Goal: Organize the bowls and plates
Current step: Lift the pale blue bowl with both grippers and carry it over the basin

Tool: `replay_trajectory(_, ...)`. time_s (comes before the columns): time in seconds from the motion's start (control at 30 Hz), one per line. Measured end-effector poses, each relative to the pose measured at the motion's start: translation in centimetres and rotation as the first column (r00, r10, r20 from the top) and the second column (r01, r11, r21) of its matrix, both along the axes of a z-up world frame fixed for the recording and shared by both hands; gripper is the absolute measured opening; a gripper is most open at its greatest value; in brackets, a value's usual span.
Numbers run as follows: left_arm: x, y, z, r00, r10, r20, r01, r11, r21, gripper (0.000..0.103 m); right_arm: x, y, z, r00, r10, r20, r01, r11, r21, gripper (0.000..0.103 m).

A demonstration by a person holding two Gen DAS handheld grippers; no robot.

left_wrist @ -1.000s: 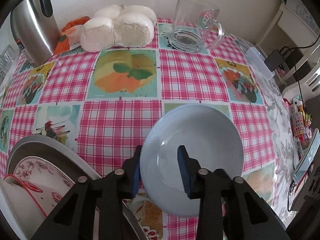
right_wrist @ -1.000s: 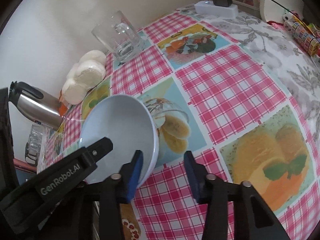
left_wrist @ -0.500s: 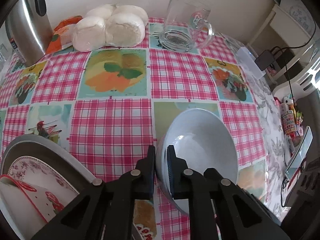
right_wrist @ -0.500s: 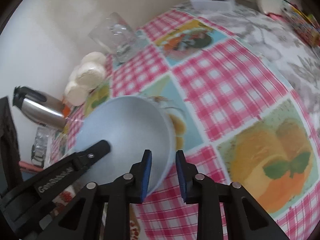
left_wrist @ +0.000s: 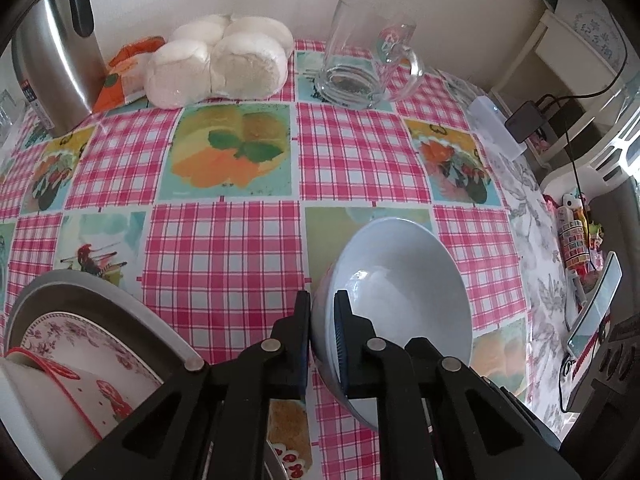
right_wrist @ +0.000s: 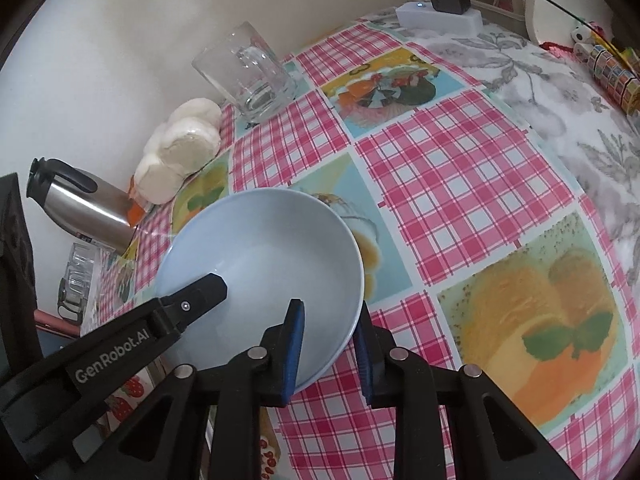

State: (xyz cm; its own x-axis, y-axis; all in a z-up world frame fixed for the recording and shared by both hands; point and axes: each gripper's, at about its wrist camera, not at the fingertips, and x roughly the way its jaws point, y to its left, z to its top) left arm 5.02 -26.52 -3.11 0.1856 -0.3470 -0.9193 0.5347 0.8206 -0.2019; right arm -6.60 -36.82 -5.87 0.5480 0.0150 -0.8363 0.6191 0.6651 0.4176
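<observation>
A pale blue bowl (left_wrist: 400, 304) (right_wrist: 264, 256) is tilted above the pink checked tablecloth (left_wrist: 224, 264), its left rim raised. My left gripper (left_wrist: 322, 304) is shut on that left rim, one pad inside the bowl and one outside. In the right wrist view a finger of the left gripper (right_wrist: 200, 294) lies inside the bowl. My right gripper (right_wrist: 329, 320) is shut on the bowl's near right rim, the blue pads on either side of the wall.
A grey round tray (left_wrist: 100, 292) at lower left holds a floral plate (left_wrist: 80, 336) and a white red-rimmed dish (left_wrist: 48, 392). At the back stand a steel kettle (left_wrist: 56, 64), white buns (left_wrist: 216, 64) and a glass mug (left_wrist: 360, 64). A power strip (left_wrist: 496, 128) lies at the right edge.
Both grippers closed from open onto the bowl's rim. The bowl, which lay flat on the cloth, now tips up on its left side.
</observation>
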Motion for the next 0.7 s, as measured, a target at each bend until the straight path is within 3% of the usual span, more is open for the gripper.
replay_trajectory(0.23,-0.2,0.2,3.0,1.000,-0.007,0.031,0.009,0.998,-0.059,0.012,-0.6,0.0,2.8,0.999,0.000,0.051,0.003,0.999,-0.045,0.026)
replay_trajectory(0.43,-1.1,1.4,8.3,0.993,-0.002,0.122,0.019,0.990,-0.141,0.012,-1.4,0.9,7.6,0.991,0.013,0.133,0.003,0.993,-0.121,0.026)
replay_trajectory(0.7,-1.8,4.6,12.6,0.984,0.035,0.175,0.007,0.971,-0.237,0.012,-2.3,3.3,13.4,0.971,0.059,0.231,-0.008,0.976,-0.218,0.026)
